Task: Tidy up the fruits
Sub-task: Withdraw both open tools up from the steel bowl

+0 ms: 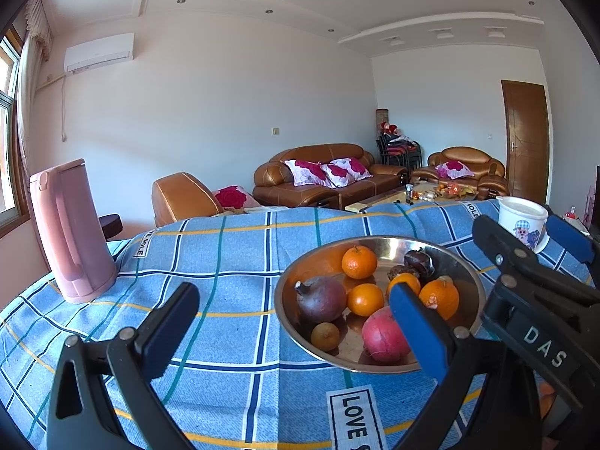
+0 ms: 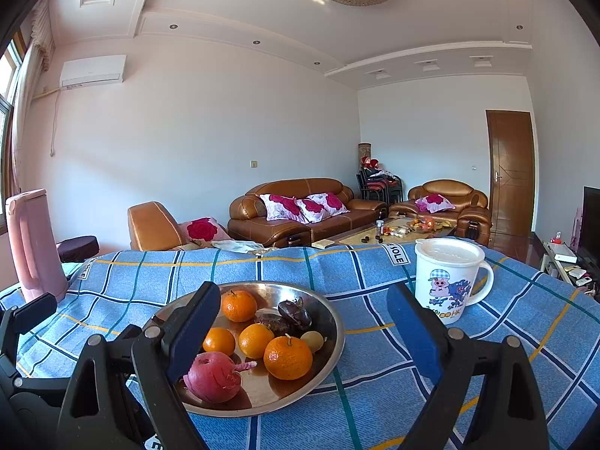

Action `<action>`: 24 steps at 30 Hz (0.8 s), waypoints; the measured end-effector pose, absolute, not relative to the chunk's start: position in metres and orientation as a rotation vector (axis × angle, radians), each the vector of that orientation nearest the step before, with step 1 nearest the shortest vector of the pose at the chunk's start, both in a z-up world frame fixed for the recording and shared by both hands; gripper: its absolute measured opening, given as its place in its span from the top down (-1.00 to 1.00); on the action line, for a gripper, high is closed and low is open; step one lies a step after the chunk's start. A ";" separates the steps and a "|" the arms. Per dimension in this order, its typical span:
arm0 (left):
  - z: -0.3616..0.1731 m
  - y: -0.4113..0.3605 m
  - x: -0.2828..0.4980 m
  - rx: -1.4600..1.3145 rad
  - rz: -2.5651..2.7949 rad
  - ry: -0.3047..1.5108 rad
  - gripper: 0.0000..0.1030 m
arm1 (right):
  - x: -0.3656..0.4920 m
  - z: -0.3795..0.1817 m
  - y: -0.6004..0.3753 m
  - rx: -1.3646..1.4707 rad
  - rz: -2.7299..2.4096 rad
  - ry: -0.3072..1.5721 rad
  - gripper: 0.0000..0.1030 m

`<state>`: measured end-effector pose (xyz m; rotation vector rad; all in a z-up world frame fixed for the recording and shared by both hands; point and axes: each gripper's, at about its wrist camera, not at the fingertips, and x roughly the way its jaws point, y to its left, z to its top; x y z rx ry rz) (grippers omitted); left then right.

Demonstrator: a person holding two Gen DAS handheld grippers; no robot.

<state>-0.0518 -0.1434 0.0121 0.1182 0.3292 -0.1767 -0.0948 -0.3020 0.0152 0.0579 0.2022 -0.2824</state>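
Two views of one moment. Left wrist view: the left gripper (image 1: 296, 322) hangs over the surface (image 1: 225, 262), which is draped in a blue checked cloth, with its fingers (image 1: 168, 333) spread wide and nothing between them. A steel bowl (image 1: 285, 300) sits on the cloth just ahead; the right finger crosses in front of its near rim. Inside lie four oranges (image 1: 359, 261), a dark purple fruit (image 1: 321, 299), a pink-red fruit (image 1: 384, 333), a small brown fruit (image 1: 325, 336) and dark wrinkled fruits (image 1: 418, 262). A pink kettle (image 1: 69, 232) stands upright at far left. The right gripper (image 1: 525, 240) enters at right, with a white lidded mug (image 1: 523, 221) seen beyond it.

Right wrist view: the right gripper (image 2: 303, 322) is likewise wide open and empty. Its left finger overlaps the bowl (image 2: 333, 337), which lies at lower left; the mug (image 2: 450, 277) stands upright on the cloth just beyond the right finger, apart from the bowl. All fruit rests inside the bowl.
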 end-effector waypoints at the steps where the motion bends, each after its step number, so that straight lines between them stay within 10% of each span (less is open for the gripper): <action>1: 0.012 -0.143 -0.051 0.118 -0.175 0.331 -1.00 | -0.095 0.015 -0.302 0.058 -0.283 0.202 -0.78; 24: 0.011 -0.142 -0.048 0.117 -0.118 0.348 -1.00 | -0.094 0.014 -0.302 0.059 -0.281 0.212 -0.78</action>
